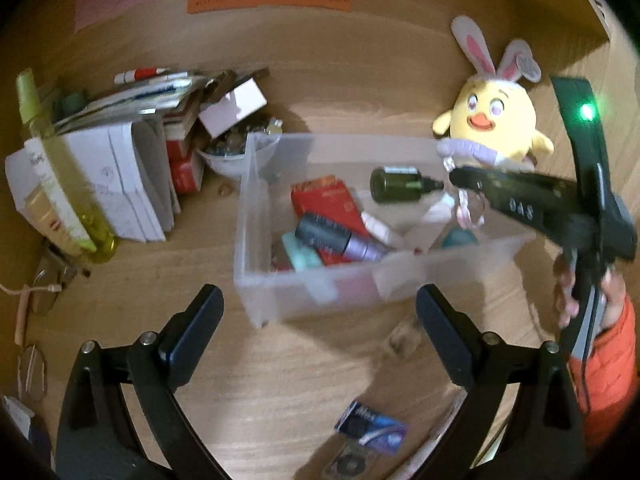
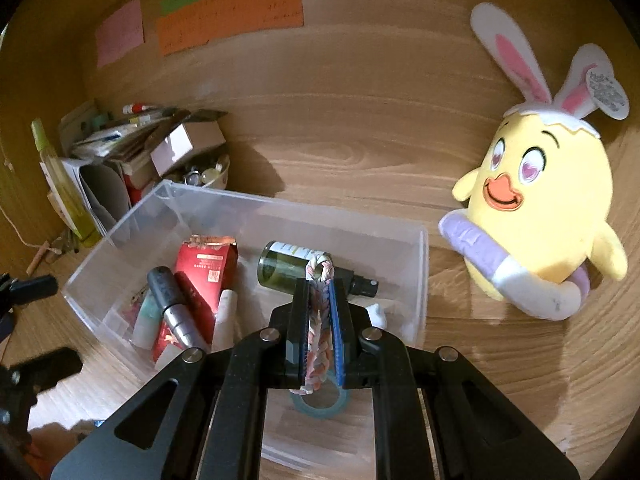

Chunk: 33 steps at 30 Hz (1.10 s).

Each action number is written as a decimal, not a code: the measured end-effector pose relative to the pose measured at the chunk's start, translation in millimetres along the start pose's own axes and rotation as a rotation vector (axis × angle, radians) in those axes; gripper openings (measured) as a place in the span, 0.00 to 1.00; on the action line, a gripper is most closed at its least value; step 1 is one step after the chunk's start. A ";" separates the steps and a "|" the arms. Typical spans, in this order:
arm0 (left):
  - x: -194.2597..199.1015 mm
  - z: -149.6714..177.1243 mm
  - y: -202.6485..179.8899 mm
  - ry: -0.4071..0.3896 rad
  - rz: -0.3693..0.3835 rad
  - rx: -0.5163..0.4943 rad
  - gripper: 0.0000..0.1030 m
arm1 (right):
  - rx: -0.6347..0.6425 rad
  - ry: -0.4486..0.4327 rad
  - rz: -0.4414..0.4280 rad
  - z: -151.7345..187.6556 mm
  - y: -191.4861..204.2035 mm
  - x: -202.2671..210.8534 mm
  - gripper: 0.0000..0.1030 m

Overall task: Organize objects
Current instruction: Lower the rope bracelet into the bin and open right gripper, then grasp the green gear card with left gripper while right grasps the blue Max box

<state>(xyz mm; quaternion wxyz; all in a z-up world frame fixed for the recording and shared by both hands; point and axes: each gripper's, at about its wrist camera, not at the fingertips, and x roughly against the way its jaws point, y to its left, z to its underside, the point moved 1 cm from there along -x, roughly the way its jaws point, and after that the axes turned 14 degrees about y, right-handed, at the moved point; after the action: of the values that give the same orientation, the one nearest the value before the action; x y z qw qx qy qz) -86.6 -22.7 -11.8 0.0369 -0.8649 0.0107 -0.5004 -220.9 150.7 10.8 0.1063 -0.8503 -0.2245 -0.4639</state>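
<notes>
A clear plastic bin [image 1: 256, 200] [image 2: 420, 264] stands on the wooden desk. It holds a red box [image 2: 204, 276], a dark green bottle [image 2: 284, 268] [image 1: 396, 184], a grey-purple tube [image 2: 172, 304] [image 1: 336, 236] and a teal tape roll [image 2: 320, 408]. My right gripper [image 2: 319, 284] is shut on a braided pink-white hair band [image 2: 316, 320] and holds it above the bin; it also shows in the left wrist view [image 1: 460, 178], with the band [image 1: 466, 208] hanging below. My left gripper [image 1: 318, 308] is open and empty in front of the bin.
A yellow chick plush [image 2: 536, 216] [image 1: 492, 120] sits right of the bin. Books, boxes and a small bowl [image 1: 224, 156] are piled at the left with a yellow-green spray bottle [image 1: 60, 160]. A purple packet [image 1: 372, 428] lies on the desk near me.
</notes>
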 end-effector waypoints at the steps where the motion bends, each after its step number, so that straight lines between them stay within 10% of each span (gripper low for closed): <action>1: -0.7 5.6 0.2 0.006 -0.002 -0.002 0.95 | 0.001 0.005 -0.001 0.1 0.3 -1.4 0.09; 15: -5.0 70.8 10.5 0.083 -0.023 0.001 0.95 | 0.010 0.064 -0.009 4.0 3.0 -10.8 0.11; 28: -7.9 95.5 7.0 0.107 -0.010 0.004 0.95 | 0.028 0.010 -0.019 28.5 8.6 29.0 0.34; 33: -13.3 98.1 2.5 0.125 -0.002 -0.015 0.74 | 0.088 0.011 -0.074 56.7 30.5 44.7 0.37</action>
<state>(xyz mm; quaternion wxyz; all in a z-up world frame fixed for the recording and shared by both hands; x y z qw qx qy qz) -8.2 -19.2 -72.2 0.0291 -0.8322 0.0158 -0.5535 -143.3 158.6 18.0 0.1275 -0.8332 -0.2755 -0.4621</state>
